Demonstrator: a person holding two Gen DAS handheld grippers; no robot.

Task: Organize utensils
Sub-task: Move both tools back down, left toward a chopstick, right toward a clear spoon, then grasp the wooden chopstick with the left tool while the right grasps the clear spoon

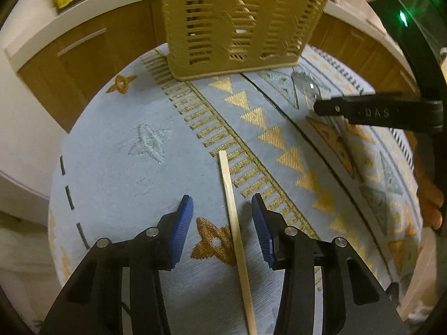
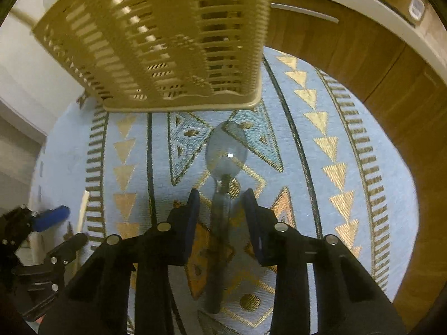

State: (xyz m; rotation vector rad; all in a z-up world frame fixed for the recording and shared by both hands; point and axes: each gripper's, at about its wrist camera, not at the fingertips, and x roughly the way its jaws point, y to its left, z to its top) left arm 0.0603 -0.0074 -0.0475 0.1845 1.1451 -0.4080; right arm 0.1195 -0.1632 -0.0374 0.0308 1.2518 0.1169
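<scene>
Jaws of left gripper (image 1: 222, 205) straddle a chopstick (image 1: 236, 231); right gripper (image 2: 222, 199) apparently ungripped astride spoon (image 2: 225, 156).

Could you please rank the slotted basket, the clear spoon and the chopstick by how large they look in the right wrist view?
1. Slotted basket: by far the largest, though nearness may exaggerate it.
2. Clear spoon: mid-frame, its handle running down between the tool fingers.
3. Chopstick: only a short pale sliver shows at the left edge.

Both views are dimly lit with a warm yellowish cast. Strong fisheye bending is seen at the edges, with black corners. The far basket (image 2: 167, 42) is smeared by motion blur. A small glare spot is caught on the spoon (image 2: 226, 153).
</scene>
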